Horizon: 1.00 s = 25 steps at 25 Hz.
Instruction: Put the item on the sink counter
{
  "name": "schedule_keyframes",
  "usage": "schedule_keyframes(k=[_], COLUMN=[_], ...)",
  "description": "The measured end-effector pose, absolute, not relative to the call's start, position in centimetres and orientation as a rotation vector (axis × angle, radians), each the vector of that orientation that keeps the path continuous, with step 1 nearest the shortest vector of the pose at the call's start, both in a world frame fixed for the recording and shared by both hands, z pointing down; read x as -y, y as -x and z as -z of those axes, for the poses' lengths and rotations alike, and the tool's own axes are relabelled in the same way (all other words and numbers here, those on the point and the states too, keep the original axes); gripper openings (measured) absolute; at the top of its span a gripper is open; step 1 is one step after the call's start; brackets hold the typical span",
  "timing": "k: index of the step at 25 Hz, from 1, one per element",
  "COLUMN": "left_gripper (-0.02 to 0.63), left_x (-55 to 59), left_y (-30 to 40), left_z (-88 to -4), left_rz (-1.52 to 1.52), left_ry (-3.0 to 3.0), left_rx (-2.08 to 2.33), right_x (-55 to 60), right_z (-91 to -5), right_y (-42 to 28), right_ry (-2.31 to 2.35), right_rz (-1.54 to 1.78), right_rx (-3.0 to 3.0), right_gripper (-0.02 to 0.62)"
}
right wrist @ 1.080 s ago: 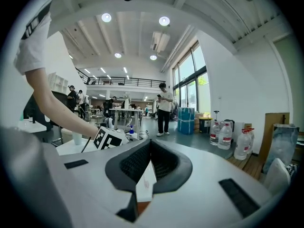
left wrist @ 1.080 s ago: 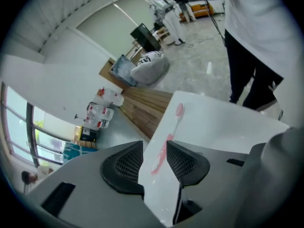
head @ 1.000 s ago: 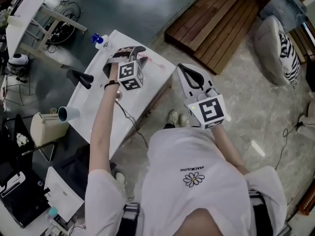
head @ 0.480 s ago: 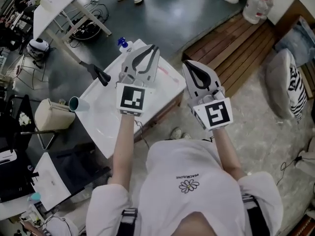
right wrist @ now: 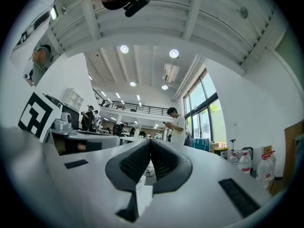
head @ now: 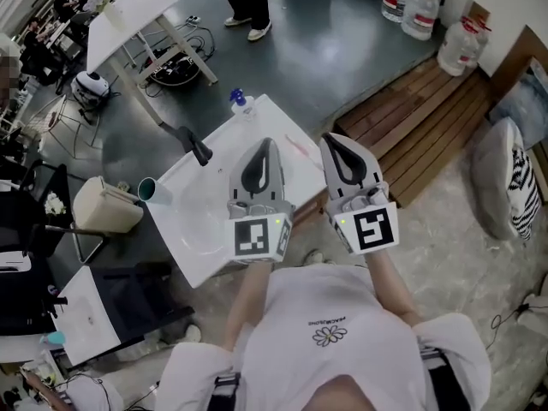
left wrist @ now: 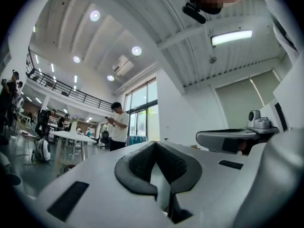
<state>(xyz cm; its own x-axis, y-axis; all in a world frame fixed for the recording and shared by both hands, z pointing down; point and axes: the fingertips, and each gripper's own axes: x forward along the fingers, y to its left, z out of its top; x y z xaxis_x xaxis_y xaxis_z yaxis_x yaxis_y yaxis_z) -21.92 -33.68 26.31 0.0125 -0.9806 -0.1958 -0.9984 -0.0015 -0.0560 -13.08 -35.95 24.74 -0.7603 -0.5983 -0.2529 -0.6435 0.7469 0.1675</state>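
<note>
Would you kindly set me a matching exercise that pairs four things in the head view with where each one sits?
1. black faucet
2. blue-topped bottle
3. teal cup
4. water jugs

A. left corner of the sink counter
B. floor by the far wall
C. counter's far corner
D. counter's edge, between those two corners

Pairs: 1-D, 2-C, 3-A, 4-B

Head view steeply down; gripper views level, sharing person (left wrist: pixel 118 127).
</note>
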Motion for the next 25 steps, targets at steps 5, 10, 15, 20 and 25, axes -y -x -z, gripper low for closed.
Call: schedule_keyframes(k=[5,10,15,20,25], left_gripper=[0.014,0.014,0.014,0.014,0.014], left_x=[32.7,31.9,31.3,30.6,30.5], left_y=[22.3,23.4,24.1,24.5,24.8], left_z=[-26.4,-26.4,-26.3,-26.4,-26.2], left_rz=[-0.165,-0.137,-0.128,-0.103,-0.112], left_ry=[2.05,2.0,1.958,1.929,1.923], left_rx=[-2.172,-2.205,-2.234,-2.252,-2.263], right_x=[35.0,34.9,34.8,34.8,34.7], right_z=[-25.9,-26.2,-26.4,-26.9,-26.7], right_y=[13.1,13.3,13.4,13.7,13.8], right_ry=[0.964,0.987,0.984,0.996,0.986], right_rz=[-0.353,-0.333,-0.339,-0.322,-0.332], right_rx=[-2.795,-2.789,-2.799,-2.813,-2.819], right_gripper=[0.011,0.011,0.011,0.011,0.011])
